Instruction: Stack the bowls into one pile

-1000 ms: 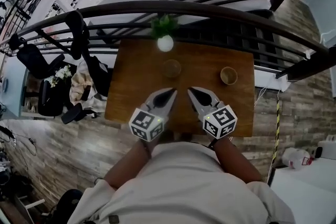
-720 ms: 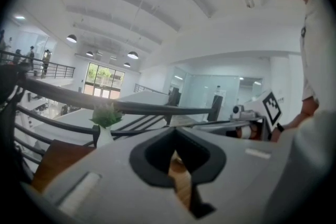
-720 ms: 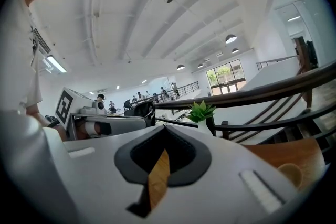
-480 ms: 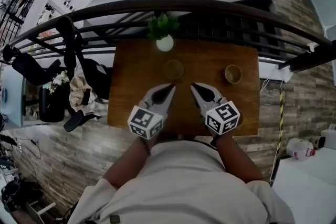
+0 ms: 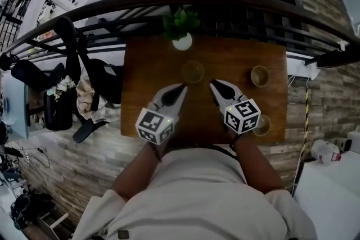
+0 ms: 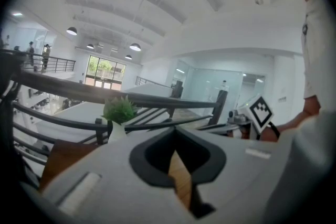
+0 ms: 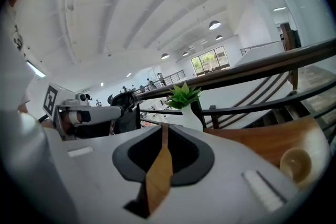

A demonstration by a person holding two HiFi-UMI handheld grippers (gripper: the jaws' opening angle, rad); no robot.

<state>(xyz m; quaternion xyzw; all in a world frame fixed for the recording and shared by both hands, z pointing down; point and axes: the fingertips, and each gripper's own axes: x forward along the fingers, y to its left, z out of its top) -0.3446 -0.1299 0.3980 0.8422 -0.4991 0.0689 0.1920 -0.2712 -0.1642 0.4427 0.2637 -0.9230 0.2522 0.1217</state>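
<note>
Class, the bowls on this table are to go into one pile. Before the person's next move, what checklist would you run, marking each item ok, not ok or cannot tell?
1. All bowls found: ok. The middle bowl, far-right bowl and near-right bowl are on the table.
2. Any bowls piled: not ok. All three stand apart.
3. Right gripper ready to grasp: ok. Its jaws have just been opening to a narrow gap, with nothing between them.
4. Left gripper ready to grasp: not ok. Its jaws are together and empty.
5. Plant pot clear of the middle bowl: ok. It stands apart behind the bowl.
6. Near-right bowl in full view: not ok. The right gripper partly hides it.
</note>
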